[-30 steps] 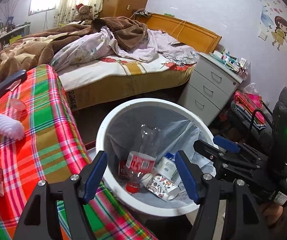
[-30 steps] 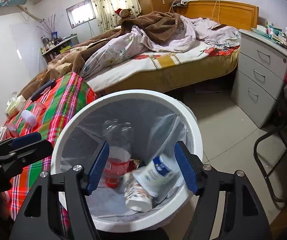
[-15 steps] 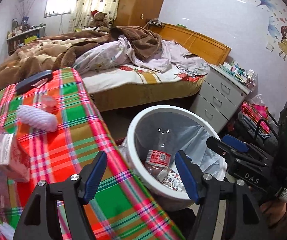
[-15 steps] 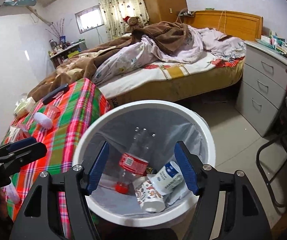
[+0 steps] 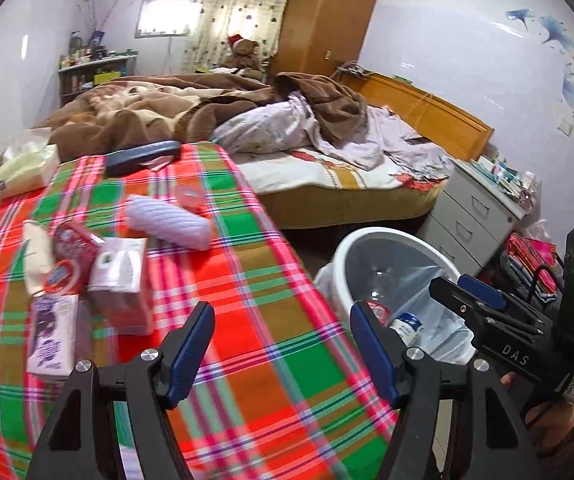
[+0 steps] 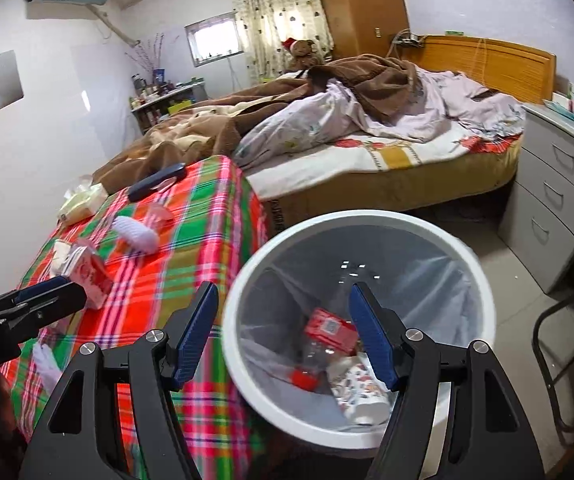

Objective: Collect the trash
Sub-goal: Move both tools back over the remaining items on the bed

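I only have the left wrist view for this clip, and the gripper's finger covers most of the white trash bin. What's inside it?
Observer: The right wrist view looks straight in. A clear plastic bottle with a red label and red cap lies on the liner.
Operator: Anything else in there?
Observer: A patterned paper cup lies on its side beside the bottle, toward the near rim of the trash bin.
Operator: Is the right gripper carrying something?
Observer: No. The right gripper is open above the bin, with nothing between its fingers.
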A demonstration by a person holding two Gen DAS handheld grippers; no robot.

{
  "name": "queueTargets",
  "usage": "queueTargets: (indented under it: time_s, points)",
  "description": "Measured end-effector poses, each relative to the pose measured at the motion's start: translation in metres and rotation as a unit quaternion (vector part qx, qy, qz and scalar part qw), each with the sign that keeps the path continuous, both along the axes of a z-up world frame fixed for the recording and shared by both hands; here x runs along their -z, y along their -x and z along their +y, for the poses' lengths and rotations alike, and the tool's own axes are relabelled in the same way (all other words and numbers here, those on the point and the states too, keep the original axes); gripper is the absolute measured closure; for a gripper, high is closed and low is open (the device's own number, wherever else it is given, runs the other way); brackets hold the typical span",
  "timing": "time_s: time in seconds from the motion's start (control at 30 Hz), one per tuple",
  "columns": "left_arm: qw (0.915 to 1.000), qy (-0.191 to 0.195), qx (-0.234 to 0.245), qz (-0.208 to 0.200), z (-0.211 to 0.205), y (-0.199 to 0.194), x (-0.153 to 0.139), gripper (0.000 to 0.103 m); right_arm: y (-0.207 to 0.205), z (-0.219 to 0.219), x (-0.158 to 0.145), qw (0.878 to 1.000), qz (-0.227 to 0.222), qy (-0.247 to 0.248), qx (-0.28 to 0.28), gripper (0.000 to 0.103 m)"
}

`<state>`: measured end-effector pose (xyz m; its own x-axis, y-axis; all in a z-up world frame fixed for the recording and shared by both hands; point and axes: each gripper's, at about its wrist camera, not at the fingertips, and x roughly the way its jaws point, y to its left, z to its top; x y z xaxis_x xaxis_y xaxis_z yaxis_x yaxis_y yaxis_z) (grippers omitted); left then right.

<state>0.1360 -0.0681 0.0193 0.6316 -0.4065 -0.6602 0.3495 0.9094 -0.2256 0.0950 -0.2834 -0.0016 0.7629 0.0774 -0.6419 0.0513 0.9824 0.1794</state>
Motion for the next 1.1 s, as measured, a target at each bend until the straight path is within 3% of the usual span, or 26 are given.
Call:
queueTargets:
  time_s: [0.3,0.73,0.9,1.1]
  points:
    - [0.9987,-0.011,-0.048,-0.013,0.05,0.007,-0.002,0.033,-0.007,0.033,0.0,0.999,-0.003,0.001,-0.039,0.034]
    - [0.9908,-0.013,-0.134,0.011,0.135,0.007,0.019,0.033,-0.024,0.092,0.005,0.994,0.005,0.01,-0.109,0.034]
    - [0.9885,-0.017,-0.147,0.029,0.151,-0.004,0.032,0.033,-0.032,0.112,0.006,0.991,0.011,0.008,-0.134,0.034]
    - [0.9899,-0.025,-0.13,0.051,0.152,-0.018,0.049,0.033,-0.039,0.137,0.0,0.986,0.009,-0.002,-0.166,0.034]
